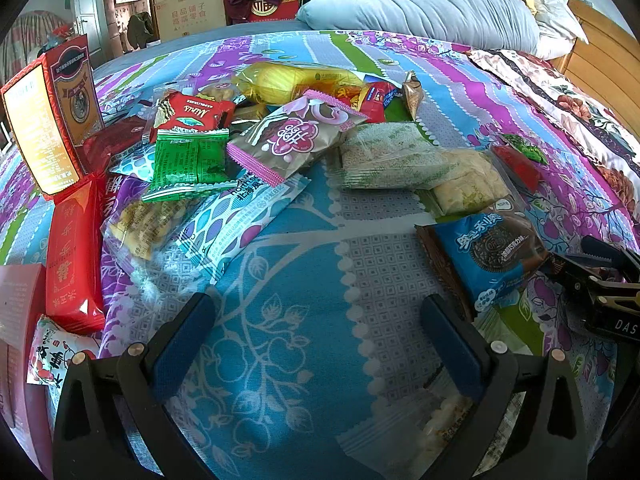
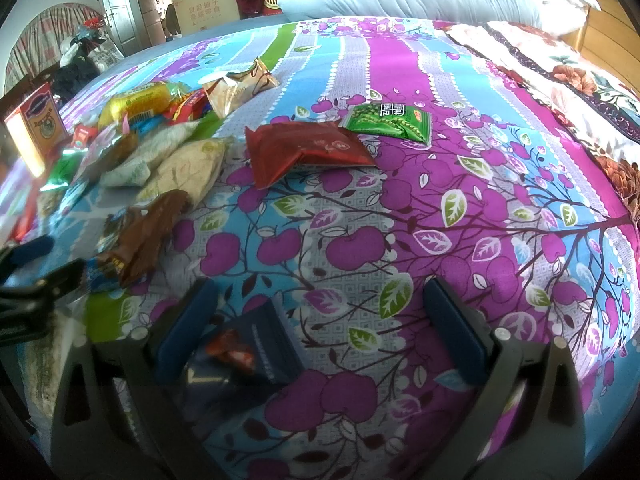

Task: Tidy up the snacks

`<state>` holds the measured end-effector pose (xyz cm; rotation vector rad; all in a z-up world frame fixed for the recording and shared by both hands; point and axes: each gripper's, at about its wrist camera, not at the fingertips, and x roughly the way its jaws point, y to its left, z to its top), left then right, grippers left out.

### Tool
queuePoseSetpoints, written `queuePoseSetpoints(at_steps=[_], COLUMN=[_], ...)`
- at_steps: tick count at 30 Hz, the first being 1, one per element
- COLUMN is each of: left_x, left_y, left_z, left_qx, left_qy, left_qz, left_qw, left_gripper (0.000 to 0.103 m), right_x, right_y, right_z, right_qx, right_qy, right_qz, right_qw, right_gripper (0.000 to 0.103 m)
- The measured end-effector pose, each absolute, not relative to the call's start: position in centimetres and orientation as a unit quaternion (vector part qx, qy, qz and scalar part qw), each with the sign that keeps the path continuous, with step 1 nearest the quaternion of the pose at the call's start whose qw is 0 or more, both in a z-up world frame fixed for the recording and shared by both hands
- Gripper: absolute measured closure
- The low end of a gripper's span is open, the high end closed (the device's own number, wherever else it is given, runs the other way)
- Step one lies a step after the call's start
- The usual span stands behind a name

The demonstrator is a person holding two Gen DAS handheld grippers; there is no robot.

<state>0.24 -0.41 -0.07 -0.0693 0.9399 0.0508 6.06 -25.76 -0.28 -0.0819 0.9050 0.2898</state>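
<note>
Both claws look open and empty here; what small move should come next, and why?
Probably ease the left claw forward and right toward the blue cookie pack. It is the nearest snack, lying apart from the main pile, and the open jaws hold nothing.

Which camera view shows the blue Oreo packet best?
The left wrist view: the Oreo packet faces the camera, label readable. The right wrist view shows it only edge-on at the left, mostly brown wrapper, label unreadable.

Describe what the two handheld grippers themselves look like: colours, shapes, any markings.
The left gripper and right gripper match: two black plastic arms in a V, each tipped with a flat, textured blue pad and fixed by round silver pins. Seen from the left camera, the right gripper's body carries white letters "DAS".
</note>
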Motion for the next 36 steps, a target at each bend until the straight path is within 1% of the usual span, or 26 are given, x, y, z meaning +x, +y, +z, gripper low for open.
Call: queuePoseSetpoints(at_steps=[12,16,17,19,20,21,24,26,27,29,31,33,34,36], left_x=[0.2,0.9,0.7,-0.2,-0.9,-1.9,-6.9,-10.0,-11.4,-14.9,-17.6,-19.7,-20.3,-21.4], left_y=[-0.3,-0.1,-0.1,-0.5,-0.6,-0.8,-1.0,-0.6,-0.3,0.9,2.5,4.1,4.8,5.7], left_z=[0.1,0.2,0.4,1.3,1.9,2.7,7.0,9.3,10.2,12.3,13.7,14.3,14.5,14.6], left_qx=[-0.032,-0.037,-0.036,-0.025,-0.021,-0.016,0.0,0.006,0.005,0.001,-0.004,-0.016,-0.018,-0.022], left_qy=[0.456,0.484,0.488,0.484,0.48,0.472,0.41,0.381,0.369,0.339,0.324,0.321,0.32,0.319], left_qz=[0.027,0.025,0.016,-0.005,-0.016,-0.024,-0.05,-0.053,-0.053,-0.042,-0.024,-0.006,0.003,0.014], left_qw=[0.889,0.874,0.872,0.875,0.877,0.881,0.91,0.923,0.928,0.94,0.946,0.947,0.947,0.947], left_gripper=[0.0,0.0,0.001,0.008,0.011,0.011,0.011,0.011,0.011,0.011,0.011,0.011,0.011,0.011], right_x=[6.0,6.2,6.2,6.2,6.5,6.2,5.0,3.7,3.3,2.0,1.1,-0.1,-0.8,-2.2], right_y=[-25.9,-25.7,-25.7,-25.6,-25.2,-25.1,-24.3,-22.6,-21.7,-18.0,-14.2,-9.1,-6.7,-3.4], right_z=[-0.2,-0.2,-0.1,0.1,0.2,1.6,5.6,8.7,9.4,10.6,10.4,9.4,8.7,7.5], right_qx=[-0.04,-0.04,-0.04,-0.042,-0.043,-0.046,-0.062,-0.054,-0.059,-0.08,-0.094,-0.137,-0.16,-0.197], right_qy=[0.436,0.44,0.442,0.453,0.456,0.444,0.394,0.358,0.349,0.344,0.362,0.377,0.382,0.38], right_qz=[0.139,0.14,0.142,0.151,0.16,0.174,0.205,0.277,0.298,0.39,0.455,0.51,0.53,0.555], right_qw=[0.888,0.886,0.885,0.878,0.874,0.878,0.894,0.89,0.887,0.85,0.808,0.761,0.74,0.713], right_gripper=[0.0,0.0,0.0,0.0,0.003,0.011,0.011,0.011,0.013,0.021,0.041,0.052,0.055,0.055])
